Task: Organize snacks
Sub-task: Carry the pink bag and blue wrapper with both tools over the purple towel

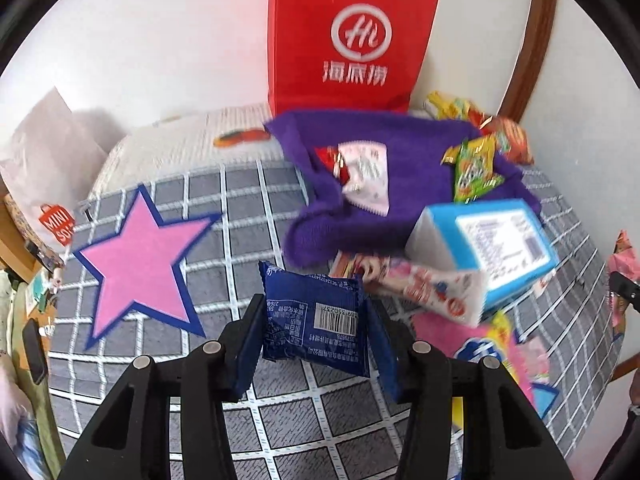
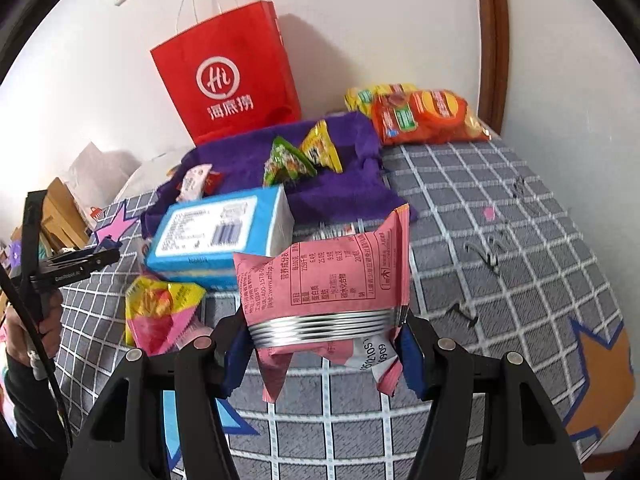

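Entry, snack sorting. I am taking the purple cloth [image 1: 400, 184] as my landmark; it is lying in front of the red paper bag [image 1: 348, 36], with several small packets on it.

Left gripper [image 1: 316, 320]: I am holding a dark blue snack packet [image 1: 316, 320] between the fingers, barcode side facing the camera. The fingers are partly closed, pinching the packet across its width; it is hanging clear of the checked bed cover [image 1: 240, 208], on the near side of the purple cloth and between the pink star print [image 1: 140, 264] and the light blue box [image 1: 492, 248].

Right gripper [image 2: 326, 340]: I am pinching a pink snack packet [image 2: 328, 280] at its silver crimped band. The fingers are set fairly wide, pressing on the packet's two side edges; the top flap is standing up, the lower corners drooping. It is also being held on the near side of the purple cloth, just beside the light blue box.

Judgement on the step: both packets seem to be in transit toward the group on the purple cloth. To do this well, I am planning to keep grip pressure steady, since the pink packet is held only at its edges and could twist. I would carry each one over the box rather than brushing it, and set them flat on bare cloth, clear of the green packet [image 2: 286, 164].
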A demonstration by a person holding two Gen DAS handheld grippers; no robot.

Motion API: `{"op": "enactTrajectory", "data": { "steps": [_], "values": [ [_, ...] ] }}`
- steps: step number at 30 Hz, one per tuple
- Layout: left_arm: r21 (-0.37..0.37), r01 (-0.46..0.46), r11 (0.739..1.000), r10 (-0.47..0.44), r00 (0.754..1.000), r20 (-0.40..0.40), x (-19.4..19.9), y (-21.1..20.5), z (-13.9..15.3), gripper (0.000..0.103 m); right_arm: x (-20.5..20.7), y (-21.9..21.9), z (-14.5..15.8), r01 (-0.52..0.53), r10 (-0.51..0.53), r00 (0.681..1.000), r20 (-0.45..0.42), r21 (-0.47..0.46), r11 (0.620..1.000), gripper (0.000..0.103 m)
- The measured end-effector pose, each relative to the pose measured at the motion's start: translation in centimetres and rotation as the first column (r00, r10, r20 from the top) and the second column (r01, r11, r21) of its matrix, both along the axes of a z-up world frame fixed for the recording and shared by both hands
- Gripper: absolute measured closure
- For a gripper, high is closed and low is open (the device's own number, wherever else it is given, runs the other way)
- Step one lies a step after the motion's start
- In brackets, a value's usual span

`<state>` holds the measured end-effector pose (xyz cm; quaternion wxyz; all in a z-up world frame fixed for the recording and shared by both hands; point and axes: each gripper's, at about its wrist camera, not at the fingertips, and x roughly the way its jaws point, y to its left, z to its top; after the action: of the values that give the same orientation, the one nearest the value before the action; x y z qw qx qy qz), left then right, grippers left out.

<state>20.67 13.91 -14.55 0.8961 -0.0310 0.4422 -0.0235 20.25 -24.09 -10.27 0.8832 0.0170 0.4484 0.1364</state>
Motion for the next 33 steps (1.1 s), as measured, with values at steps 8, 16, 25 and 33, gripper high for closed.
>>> {"op": "enactTrajectory", "data": {
  "steps": [8, 16, 25, 33],
  "values": [
    [-0.026, -0.017, 1.000, 0.018, 0.998, 0.068, 1.5, -0.9, 4.1, 0.056, 3.3, 0.7, 2.9, -0.012, 0.013, 0.999, 0.046, -0.028, 1.000, 0.041],
    [-0.047, -0.012, 0.999, 0.017, 0.994, 0.108, 3.8, -2.0, 6.7, 0.056, 6.1, 1.4, 5.8, -0.030, 0.032, 0.995, 0.099, -0.031, 0.999, 0.041],
    [-0.046, 0.003, 0.999, 0.003, 0.992, 0.127, 7.0, -3.9, 8.0, 0.056, 11.2, 2.2, 6.5, -0.045, 0.044, 0.996, 0.078, 0.008, 0.999, 0.041],
    [-0.055, 0.007, 0.998, 0.001, 0.990, 0.142, 10.1, -5.0, 8.7, 0.056, 14.9, 3.9, 6.9, -0.077, 0.075, 0.993, 0.093, 0.020, 0.997, 0.041]
  ]
}}
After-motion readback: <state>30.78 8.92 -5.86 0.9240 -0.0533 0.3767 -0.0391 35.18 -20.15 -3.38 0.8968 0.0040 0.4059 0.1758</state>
